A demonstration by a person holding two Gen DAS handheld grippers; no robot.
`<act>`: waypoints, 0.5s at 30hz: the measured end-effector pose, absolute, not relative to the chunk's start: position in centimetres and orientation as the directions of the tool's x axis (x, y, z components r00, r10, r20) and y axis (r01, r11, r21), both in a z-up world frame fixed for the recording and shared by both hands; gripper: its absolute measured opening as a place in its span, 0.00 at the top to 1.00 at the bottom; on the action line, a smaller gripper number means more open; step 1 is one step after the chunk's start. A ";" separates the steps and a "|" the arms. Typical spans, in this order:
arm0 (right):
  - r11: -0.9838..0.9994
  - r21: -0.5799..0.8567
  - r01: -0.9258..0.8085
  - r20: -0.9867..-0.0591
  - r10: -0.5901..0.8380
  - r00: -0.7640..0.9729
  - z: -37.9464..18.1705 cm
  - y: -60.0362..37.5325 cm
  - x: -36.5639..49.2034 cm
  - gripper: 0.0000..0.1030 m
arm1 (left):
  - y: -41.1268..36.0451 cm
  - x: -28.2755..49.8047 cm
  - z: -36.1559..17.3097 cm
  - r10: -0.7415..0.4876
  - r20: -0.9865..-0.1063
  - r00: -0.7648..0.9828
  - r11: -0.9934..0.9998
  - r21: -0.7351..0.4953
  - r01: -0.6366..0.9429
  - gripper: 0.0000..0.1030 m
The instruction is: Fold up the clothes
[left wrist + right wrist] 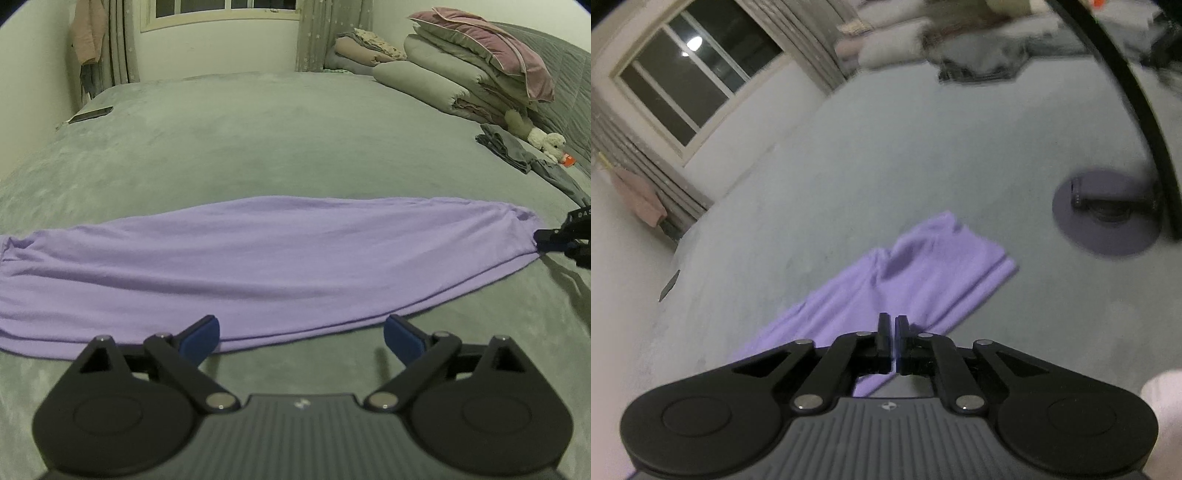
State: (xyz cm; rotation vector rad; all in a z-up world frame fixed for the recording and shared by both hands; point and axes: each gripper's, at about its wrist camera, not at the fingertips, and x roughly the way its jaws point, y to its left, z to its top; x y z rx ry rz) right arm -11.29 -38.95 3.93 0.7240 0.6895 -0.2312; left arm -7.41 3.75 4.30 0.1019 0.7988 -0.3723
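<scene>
A lilac garment lies folded into a long strip across the grey bed. My left gripper is open and empty, its blue pads just short of the strip's near edge. My right gripper shows at the right edge of the left wrist view, shut on the strip's right end. In the right wrist view the right gripper has its jaws closed on a thin sliver of the lilac garment, which stretches away from it over the bed.
Stacked quilts and pillows sit at the bed's far right, with a plush toy and dark grey clothes beside them. A phone-like object lies at the far left edge. A round grey stand base with a black pole rests on the bed.
</scene>
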 end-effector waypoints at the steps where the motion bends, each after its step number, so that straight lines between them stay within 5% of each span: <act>1: 0.733 0.533 0.422 -0.656 0.043 0.753 3.9 -38.9 -11.2 0.83 | 3.7 -7.4 4.3 -0.286 -0.716 0.637 0.931 -0.049 0.362 0.07; 3: 0.729 0.538 0.423 -0.660 0.052 0.750 3.9 -38.8 -11.1 0.75 | 3.7 -7.4 4.3 -0.283 -0.716 0.638 0.932 -0.048 0.359 0.07; 15: 0.702 0.580 0.414 -0.659 0.105 0.745 3.3 -37.7 -10.3 0.74 | 3.6 -7.4 4.0 -0.278 -0.718 0.638 0.929 -0.033 0.368 0.07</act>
